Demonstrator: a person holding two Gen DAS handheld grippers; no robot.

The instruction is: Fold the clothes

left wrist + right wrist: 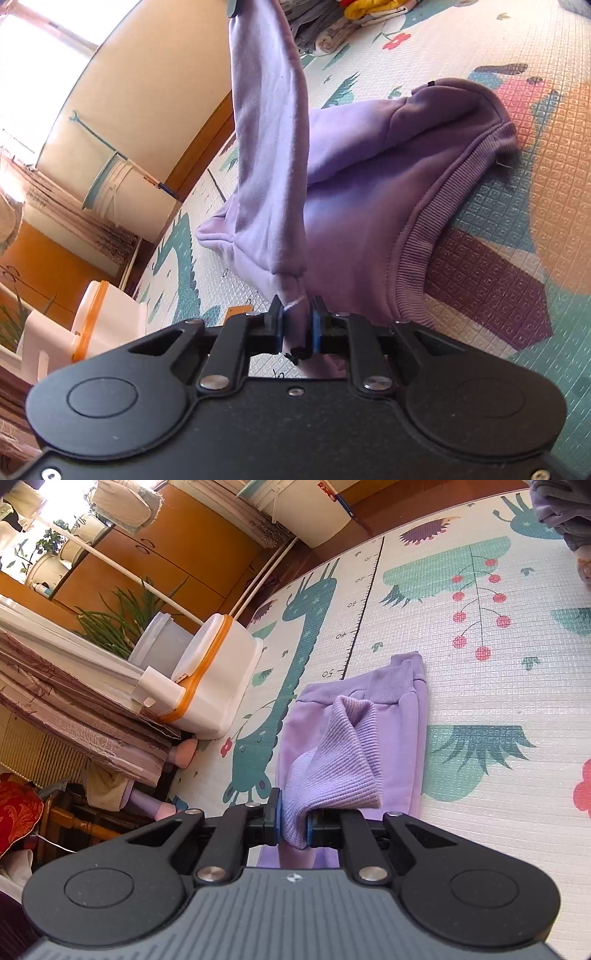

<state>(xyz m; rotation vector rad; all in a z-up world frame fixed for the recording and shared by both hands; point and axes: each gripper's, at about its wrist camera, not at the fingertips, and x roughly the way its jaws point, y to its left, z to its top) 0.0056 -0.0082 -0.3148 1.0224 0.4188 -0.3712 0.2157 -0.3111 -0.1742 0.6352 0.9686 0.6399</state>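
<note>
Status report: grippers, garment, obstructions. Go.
Left gripper shut on purple sweatshirt, corner pinched. Right gripper shut on ribbed cuff. Rest of the garment lies on the play mat. Nothing in the way.

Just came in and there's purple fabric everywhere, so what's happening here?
A person is folding a purple sweatshirt on a patterned play mat. The left gripper is shut on a pinch of its fabric, the right gripper on a ribbed edge. Part of it is lifted; the rest lies on the mat.
</note>
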